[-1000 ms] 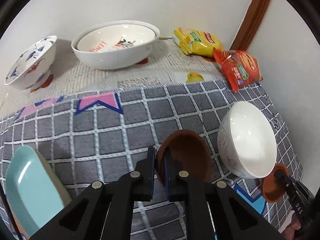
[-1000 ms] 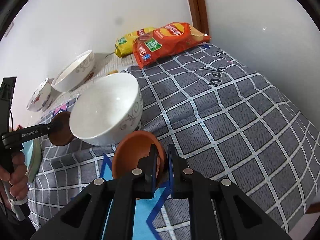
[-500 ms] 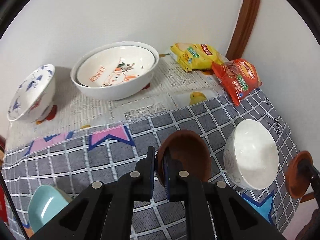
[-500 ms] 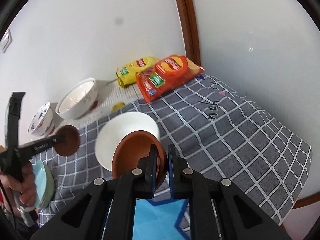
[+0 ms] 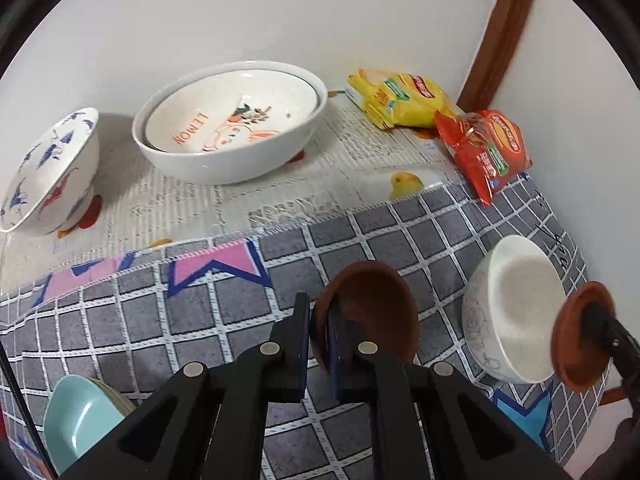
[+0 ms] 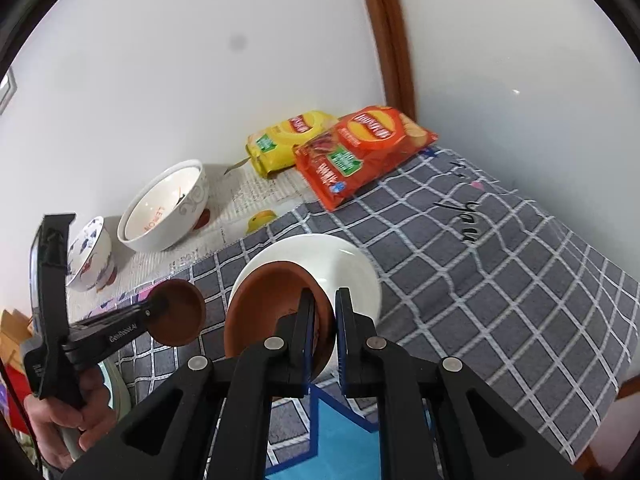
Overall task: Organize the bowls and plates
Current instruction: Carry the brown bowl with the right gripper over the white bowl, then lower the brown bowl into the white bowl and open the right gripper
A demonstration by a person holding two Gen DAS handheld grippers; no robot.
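My left gripper (image 5: 320, 332) is shut on the rim of a small dark brown dish (image 5: 376, 312), held tilted above the grey checked cloth (image 5: 200, 320). My right gripper (image 6: 324, 320) is shut on the rim of a similar reddish-brown dish (image 6: 272, 308), which hangs in front of a plain white bowl (image 6: 344, 264) standing on the cloth. In the left wrist view that white bowl (image 5: 516, 312) sits to the right, with the right gripper's dish (image 5: 580, 336) just beyond it. The left gripper's dish (image 6: 180, 312) shows at the left of the right wrist view.
At the back against the wall stand a large white bowl (image 5: 232, 120) with a "LEMON" bowl nested inside and a blue-patterned bowl (image 5: 48, 168). Yellow (image 5: 400, 98) and red (image 5: 488, 152) chip bags lie in the corner. A teal plate (image 5: 80, 416) sits near left. A hand (image 6: 60, 420) grips the left tool.
Both grippers have lifted with their dishes, so more of the table shows. The right gripper's dish has risen from beside the white bowl to in front of it.
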